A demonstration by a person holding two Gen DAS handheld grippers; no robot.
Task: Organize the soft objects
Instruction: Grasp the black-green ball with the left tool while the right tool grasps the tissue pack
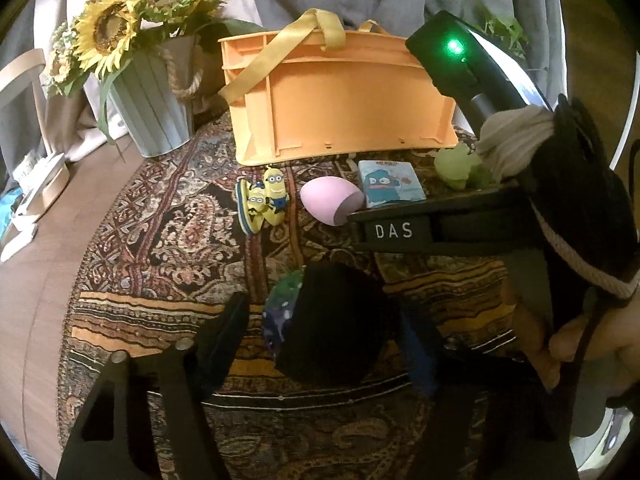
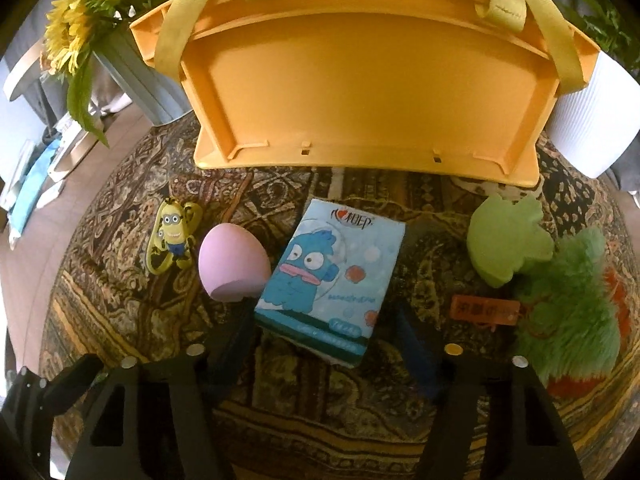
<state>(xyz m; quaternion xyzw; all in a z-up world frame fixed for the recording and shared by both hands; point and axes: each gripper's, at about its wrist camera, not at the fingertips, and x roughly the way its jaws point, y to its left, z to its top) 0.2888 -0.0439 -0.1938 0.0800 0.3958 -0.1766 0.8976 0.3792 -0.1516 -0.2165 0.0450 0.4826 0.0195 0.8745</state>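
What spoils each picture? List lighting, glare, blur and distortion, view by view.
Left wrist view: fisheye bends the orange crate, a green lamp flares, the dark bundle in the left gripper is underexposed and soft. Right wrist view: warm cast, the crate's bottom edge bows, the green plush blurs near the rim.

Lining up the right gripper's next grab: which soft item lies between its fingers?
The blue cartoon tissue pack; the pink egg lies left, the green foam piece far right.

Orange crate point(image 2: 368, 80) walls off rear; sunflower bucket point(image 1: 154, 108) left, white pot point(image 2: 592, 116) right.
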